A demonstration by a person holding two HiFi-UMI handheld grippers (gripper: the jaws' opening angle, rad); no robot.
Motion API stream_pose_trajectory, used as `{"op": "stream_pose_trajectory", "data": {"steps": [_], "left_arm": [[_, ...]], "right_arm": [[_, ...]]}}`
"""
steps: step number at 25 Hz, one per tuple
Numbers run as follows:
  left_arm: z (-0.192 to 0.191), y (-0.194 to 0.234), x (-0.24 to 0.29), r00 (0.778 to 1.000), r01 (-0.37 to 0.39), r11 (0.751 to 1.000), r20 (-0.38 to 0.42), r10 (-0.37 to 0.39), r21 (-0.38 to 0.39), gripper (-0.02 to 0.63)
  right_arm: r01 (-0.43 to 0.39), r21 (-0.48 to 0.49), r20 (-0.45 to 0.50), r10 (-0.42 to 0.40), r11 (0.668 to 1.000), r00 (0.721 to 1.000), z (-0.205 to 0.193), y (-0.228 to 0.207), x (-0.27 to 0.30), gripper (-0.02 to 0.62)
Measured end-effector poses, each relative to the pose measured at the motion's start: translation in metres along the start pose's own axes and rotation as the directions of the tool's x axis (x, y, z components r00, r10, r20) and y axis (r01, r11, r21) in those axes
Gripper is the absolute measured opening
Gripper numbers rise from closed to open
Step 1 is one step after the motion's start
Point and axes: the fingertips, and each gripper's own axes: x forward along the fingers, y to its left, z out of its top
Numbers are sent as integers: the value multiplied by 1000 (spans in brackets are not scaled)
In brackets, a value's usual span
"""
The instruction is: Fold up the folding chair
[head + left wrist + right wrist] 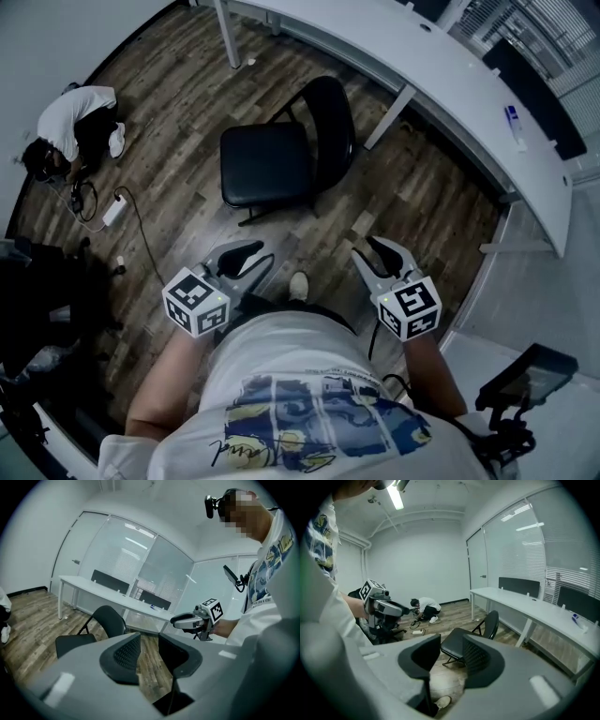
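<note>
Wooden floor (pixel 187 94) carries a long white desk (pixel 450 66) along the far right. The folding chair (pixel 267 164) stands unfolded on the floor near the desk, straight ahead of the operator and well apart from both tools. Its seat lies toward the left, its backrest (pixel 333 122) toward the right, on the desk side. Left gripper (pixel 255 255): jaws apart, nothing between them; in line with the seat and judged the nearer. Right gripper (pixel 367 249): jaws apart, likewise empty; lines up closer to the backrest. No contact with the chair yet.
</note>
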Motion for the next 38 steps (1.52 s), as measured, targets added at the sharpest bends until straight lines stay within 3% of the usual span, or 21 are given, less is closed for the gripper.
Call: {"op": "stream_pose_trajectory", "data": {"steps": [8, 17, 26, 31, 38], "left_arm": [[-10, 34, -1, 992, -124, 988, -4, 124, -92, 133], [-13, 105, -12, 989, -142, 972, 4, 146, -186, 166], [-16, 185, -9, 993, -117, 974, -18, 115, -196, 196], [-29, 221, -1, 997, -81, 964, -37, 74, -252, 212], [-47, 273, 25, 989, -138, 946, -86, 118, -295, 230]], "right_arm": [[-49, 22, -39, 50, 999, 998, -3, -37, 42, 141], [-5, 34, -139, 10, 999, 990, 0, -58, 103, 143], [97, 80, -263, -72, 992, 962, -15, -96, 164, 143], [193, 128, -310, -146, 973, 940, -25, -136, 186, 143], [270, 186, -324, -200, 945, 925, -22, -209, 237, 146]]}}
